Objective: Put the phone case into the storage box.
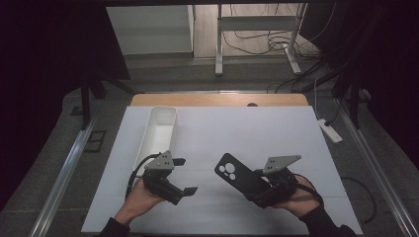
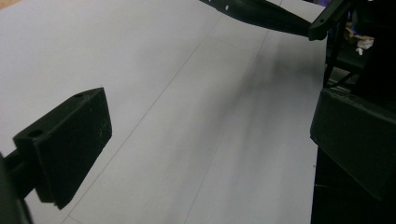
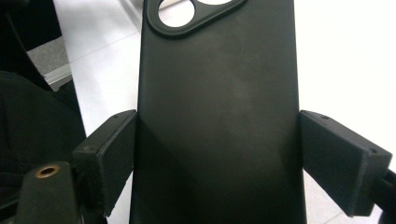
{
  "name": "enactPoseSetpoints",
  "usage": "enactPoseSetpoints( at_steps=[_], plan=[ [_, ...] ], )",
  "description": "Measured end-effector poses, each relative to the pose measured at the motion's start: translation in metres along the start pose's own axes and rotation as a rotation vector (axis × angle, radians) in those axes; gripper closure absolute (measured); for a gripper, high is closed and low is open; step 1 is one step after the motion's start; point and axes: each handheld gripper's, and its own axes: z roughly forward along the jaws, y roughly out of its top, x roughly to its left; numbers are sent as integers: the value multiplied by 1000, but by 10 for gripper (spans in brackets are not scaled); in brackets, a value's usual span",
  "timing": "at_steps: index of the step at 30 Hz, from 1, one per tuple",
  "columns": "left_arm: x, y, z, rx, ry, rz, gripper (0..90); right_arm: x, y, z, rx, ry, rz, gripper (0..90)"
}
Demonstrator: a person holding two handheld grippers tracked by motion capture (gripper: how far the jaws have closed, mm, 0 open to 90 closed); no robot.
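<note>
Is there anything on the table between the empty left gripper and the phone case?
No. The left gripper is open, and bare white table lies between it and the phone case, which the right gripper holds by its edges.

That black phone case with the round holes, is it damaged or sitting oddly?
Nothing stands out. The black phone case with round camera cut-outs looks whole, clamped by its long edges in the right gripper. The left gripper is open, and the long white plastic tray stands upright.
</note>
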Motion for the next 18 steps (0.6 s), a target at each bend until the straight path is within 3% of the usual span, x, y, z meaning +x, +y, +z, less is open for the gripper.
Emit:
enactPoseSetpoints(
  at_steps=[18],
  plan=[
    [8, 14, 13, -36, -61, 57, 0, 7, 4, -3, -55, 57, -50, 153]
  ],
)
